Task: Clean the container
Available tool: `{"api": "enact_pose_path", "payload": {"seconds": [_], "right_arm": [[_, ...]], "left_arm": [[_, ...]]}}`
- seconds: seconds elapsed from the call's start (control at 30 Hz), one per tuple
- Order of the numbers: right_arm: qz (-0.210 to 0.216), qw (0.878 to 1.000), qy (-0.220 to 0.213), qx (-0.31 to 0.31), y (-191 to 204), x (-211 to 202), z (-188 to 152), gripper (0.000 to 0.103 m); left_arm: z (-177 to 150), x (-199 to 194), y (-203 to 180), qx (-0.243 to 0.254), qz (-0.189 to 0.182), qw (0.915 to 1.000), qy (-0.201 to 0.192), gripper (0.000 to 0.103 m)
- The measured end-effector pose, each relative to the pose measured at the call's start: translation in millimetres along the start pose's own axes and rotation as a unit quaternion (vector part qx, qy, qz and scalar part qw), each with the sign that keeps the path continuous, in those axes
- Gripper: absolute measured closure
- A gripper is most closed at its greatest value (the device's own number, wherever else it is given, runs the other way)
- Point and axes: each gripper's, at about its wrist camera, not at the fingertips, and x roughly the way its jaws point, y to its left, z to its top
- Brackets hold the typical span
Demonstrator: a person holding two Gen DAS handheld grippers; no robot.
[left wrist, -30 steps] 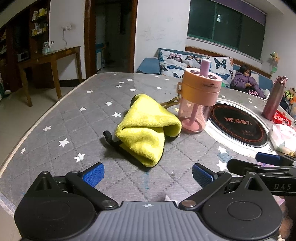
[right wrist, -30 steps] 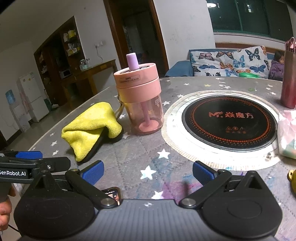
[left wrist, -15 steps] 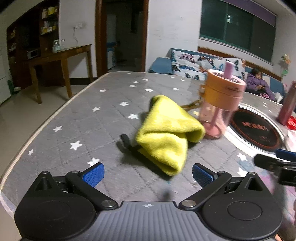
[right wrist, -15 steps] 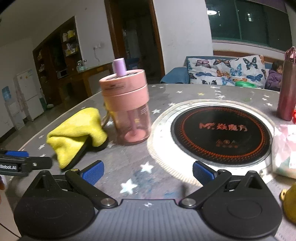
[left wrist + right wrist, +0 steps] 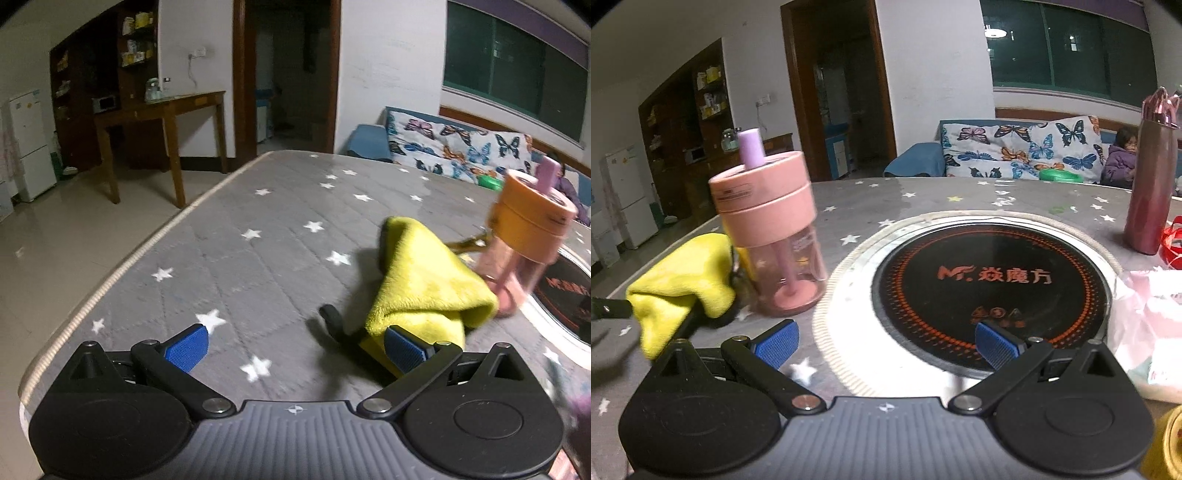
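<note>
Cup [image 5: 772, 236] stands upright on the table [image 5: 258, 236], yellow cloth [image 5: 424, 288] touching it at 9 o'clock, handy for wiping. Both hand-held grippers, left [image 5: 295, 347] and right [image 5: 886, 343], gape wide, holding nothing.

A round black cooker plate [image 5: 993, 291] sitting in the grey table with white stars [image 5: 258, 236], a tall shiny pink bottle [image 5: 1150, 184] standing near it, a butterfly sofa [image 5: 1015, 147] waiting behind, a person in purple [image 5: 1121, 158] sitting there.
</note>
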Motion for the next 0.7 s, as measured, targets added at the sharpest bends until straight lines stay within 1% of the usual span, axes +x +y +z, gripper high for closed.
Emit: {"api": "enact_pose_path", "payload": {"seconds": [0.2, 0.37, 0.53, 0.63, 0.7], "right_arm": [[-0.005, 1.0, 0.006, 0.03, -19, 7, 1, 0.0], [-0.02, 0.999, 0.01, 0.026, -25, 9, 3, 0.0], [-0.026, 0.999, 0.017, 0.045, -35, 14, 4, 0.0], [-0.028, 0.998, 0.023, 0.054, -40, 17, 4, 0.0], [-0.029, 0.998, 0.027, 0.056, -40, 18, 4, 0.0]], "left_arm": [[7, 12, 17, -0.017, 0.016, 0.9997, -0.005, 0.0], [7, 17, 22, -0.022, 0.012, 0.9997, -0.008, 0.0], [7, 22, 27, -0.027, 0.007, 0.9996, -0.01, 0.0], [6, 15, 17, -0.019, -0.02, 0.9994, -0.02, 0.0], [4, 12, 5, -0.001, -0.038, 0.9989, -0.029, 0.0]]}}
